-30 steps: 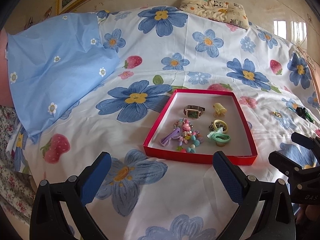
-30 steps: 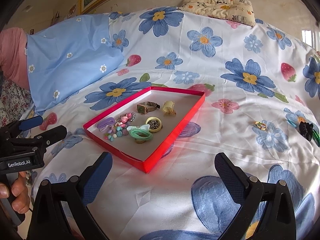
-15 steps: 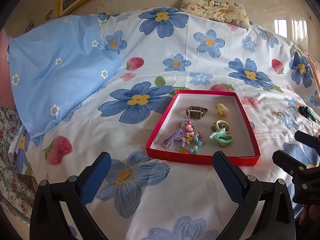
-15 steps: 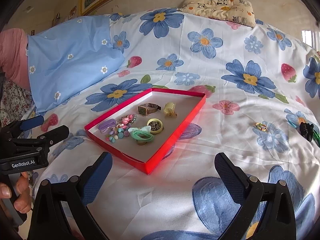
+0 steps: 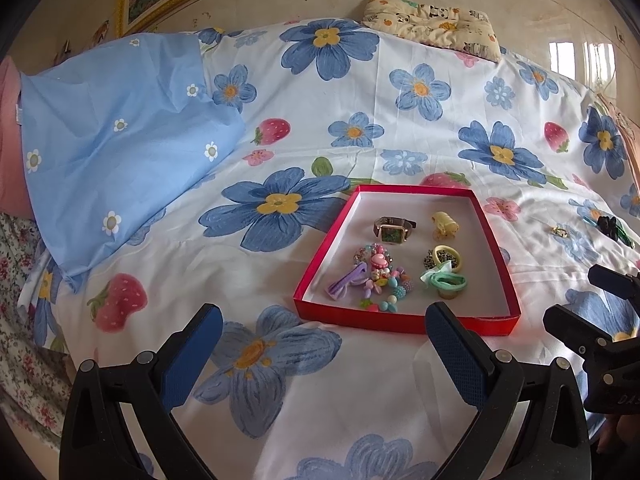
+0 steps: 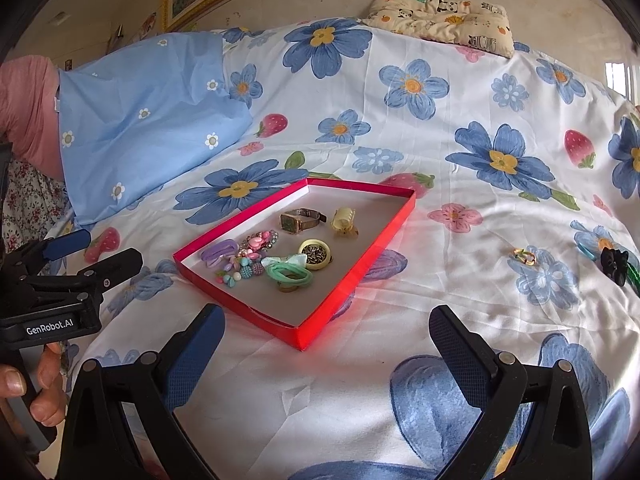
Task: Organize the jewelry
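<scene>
A shallow red tray (image 5: 496, 256) (image 6: 360, 264) lies on the flowered bedsheet. In it are a watch (image 5: 394, 229) (image 6: 300, 219), a yellow hair claw (image 5: 444, 224) (image 6: 344, 220), a yellow ring dish (image 6: 315, 254), a green hair tie (image 5: 444, 282) (image 6: 290, 274), a purple clip (image 5: 346, 280) and a beaded bracelet (image 6: 248, 256). A small gold ring (image 6: 525, 257) (image 5: 559, 231) and a black hair clip (image 6: 614, 265) (image 5: 608, 224) lie on the sheet to the tray's right. My left gripper (image 5: 320, 344) is open and empty before the tray. My right gripper (image 6: 324, 344) is open and empty near the tray's corner.
A light blue pillow (image 5: 112, 148) lies at the left. A small patterned cushion (image 5: 432, 24) sits at the far edge by the wall. The bed's left edge drops off near a floral cloth (image 5: 20, 320).
Both grippers have drawn back a little from the tray, the left one shifting left. The jaws stay open and nothing in the tray has moved.
</scene>
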`<control>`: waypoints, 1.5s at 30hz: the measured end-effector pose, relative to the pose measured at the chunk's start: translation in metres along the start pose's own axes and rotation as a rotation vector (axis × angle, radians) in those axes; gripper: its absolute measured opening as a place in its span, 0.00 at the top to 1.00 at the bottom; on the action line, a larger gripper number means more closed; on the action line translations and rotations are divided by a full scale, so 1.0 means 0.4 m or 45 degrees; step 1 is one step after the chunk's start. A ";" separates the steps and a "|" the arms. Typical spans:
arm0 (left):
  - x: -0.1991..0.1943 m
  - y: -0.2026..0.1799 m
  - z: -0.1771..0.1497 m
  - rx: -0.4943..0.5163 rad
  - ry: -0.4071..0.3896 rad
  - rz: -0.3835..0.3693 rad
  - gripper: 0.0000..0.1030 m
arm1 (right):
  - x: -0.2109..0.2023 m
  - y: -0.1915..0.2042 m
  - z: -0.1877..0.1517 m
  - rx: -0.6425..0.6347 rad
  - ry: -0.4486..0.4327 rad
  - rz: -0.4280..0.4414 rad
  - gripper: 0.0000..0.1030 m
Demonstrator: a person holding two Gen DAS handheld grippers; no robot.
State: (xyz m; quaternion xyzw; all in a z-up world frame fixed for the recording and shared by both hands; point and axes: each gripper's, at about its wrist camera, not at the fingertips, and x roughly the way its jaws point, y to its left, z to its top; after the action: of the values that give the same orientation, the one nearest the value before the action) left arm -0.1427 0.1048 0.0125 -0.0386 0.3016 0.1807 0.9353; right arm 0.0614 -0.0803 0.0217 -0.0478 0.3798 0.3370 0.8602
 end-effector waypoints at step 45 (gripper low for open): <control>0.004 -0.014 -0.007 0.032 0.042 -0.028 0.00 | 0.002 0.009 0.003 -0.003 0.003 0.004 0.00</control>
State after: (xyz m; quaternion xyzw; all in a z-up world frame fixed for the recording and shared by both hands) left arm -0.1411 0.0997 0.0092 -0.0333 0.3188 0.1658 0.9326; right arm 0.0602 -0.0766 0.0224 -0.0487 0.3807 0.3388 0.8590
